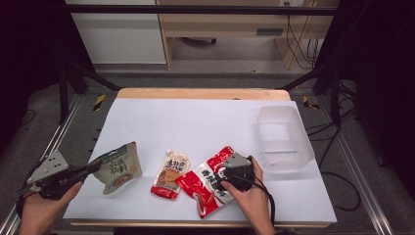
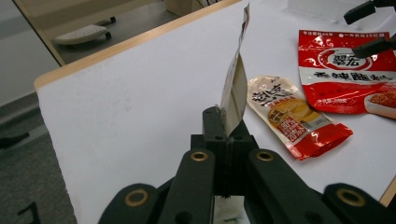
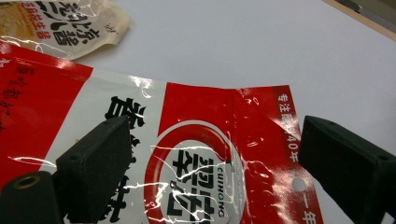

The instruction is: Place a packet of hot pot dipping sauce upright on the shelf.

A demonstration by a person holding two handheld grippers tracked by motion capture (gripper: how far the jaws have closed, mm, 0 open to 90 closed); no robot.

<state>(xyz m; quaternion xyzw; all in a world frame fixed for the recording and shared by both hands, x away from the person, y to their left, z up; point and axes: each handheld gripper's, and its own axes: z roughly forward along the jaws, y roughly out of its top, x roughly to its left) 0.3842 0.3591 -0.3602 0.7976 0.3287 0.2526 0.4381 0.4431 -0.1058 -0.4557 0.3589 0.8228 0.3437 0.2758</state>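
Currently, the left gripper [image 1: 96, 166] pinched the green pouch [image 1: 119, 167], lifted off the desk [image 1: 195, 122]. Right gripper [image 1: 230, 172] stood spread over the red pouch [image 1: 208, 183], ungrasped. Clear bin [image 1: 284, 139] remained empty; nothing packed yet.

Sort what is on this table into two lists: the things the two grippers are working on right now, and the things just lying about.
In hand:
- green-and-white pouch, pinched by the left gripper
- big red packet, under the open right gripper

Lying about:
- small orange sauce pouch
- clear plastic tub
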